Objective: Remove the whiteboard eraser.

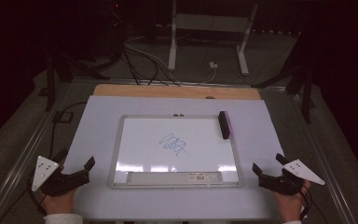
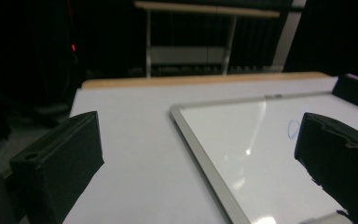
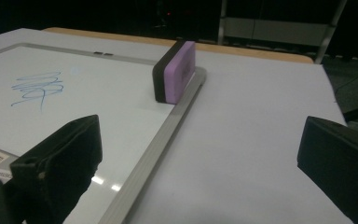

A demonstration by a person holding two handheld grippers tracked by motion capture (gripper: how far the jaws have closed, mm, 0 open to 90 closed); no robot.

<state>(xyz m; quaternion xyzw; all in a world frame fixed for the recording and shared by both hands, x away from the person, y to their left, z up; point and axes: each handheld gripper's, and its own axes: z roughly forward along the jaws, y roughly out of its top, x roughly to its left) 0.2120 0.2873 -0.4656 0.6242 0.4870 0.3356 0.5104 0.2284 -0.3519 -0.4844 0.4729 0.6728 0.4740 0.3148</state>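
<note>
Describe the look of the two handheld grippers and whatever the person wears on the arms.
Both the left gripper and the right gripper are matte black, each with two blocky jaws. Each carries a pale grey three-cornered plate dotted with small holes, and a thin black cable trails back from each. The left hand and right hand are bare, with a white sleeve cuff at the left wrist.

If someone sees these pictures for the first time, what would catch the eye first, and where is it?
Probably the whiteboard lying in the middle of the table, with a blue scribble near its centre. Next, the eraser, purple with a black back, standing on edge at the board's far right corner. The left gripper and right gripper rest open at the near corners, holding nothing.
</note>
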